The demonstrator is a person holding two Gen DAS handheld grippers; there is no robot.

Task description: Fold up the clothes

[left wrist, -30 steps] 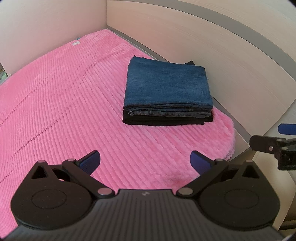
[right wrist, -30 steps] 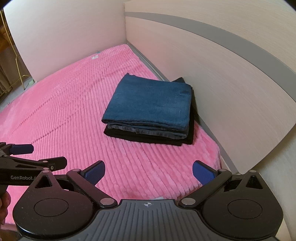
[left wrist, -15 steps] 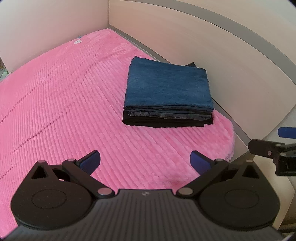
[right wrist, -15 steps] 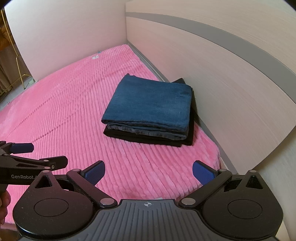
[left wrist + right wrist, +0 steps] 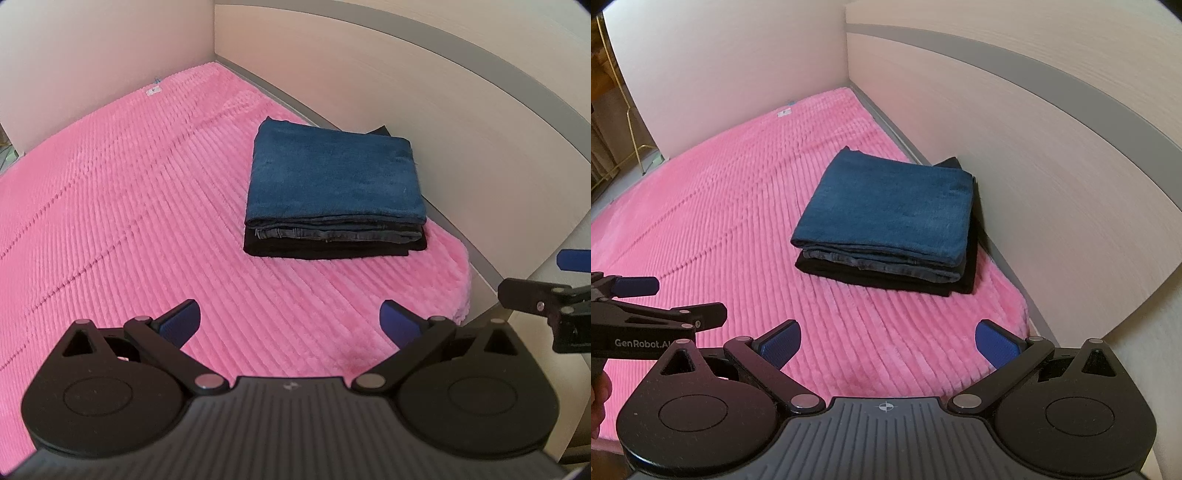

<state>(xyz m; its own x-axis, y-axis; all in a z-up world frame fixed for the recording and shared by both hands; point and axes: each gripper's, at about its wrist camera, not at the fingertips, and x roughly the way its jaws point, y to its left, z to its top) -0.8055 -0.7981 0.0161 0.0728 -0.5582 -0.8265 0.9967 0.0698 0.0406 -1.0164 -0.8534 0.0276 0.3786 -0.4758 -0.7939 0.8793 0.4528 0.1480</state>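
Lettering "GenRobot.AI" on left gripper (image 5: 653,295) body

1. L gripper (image 5: 290,323): jaws spread wide, nothing between the blue pads (image 5: 181,320). Both linkage arms splay out from the body at 6 o'clock, pads at approx 10 and 2.
2. R gripper (image 5: 888,341): jaws also spread wide, empty. Same splayed linkage, blue pads (image 5: 995,345) tilted outward.
3. In R wrist view, L gripper sits at 9 o'clock, seen side-on, fingers apart.
4. In L wrist view, R gripper enters at 3 o'clock, only partly in frame.
5. Person's hand (image 5: 598,402): sliver at 8 o'clock in R view, under L gripper's handle; grip detail can't be made out.
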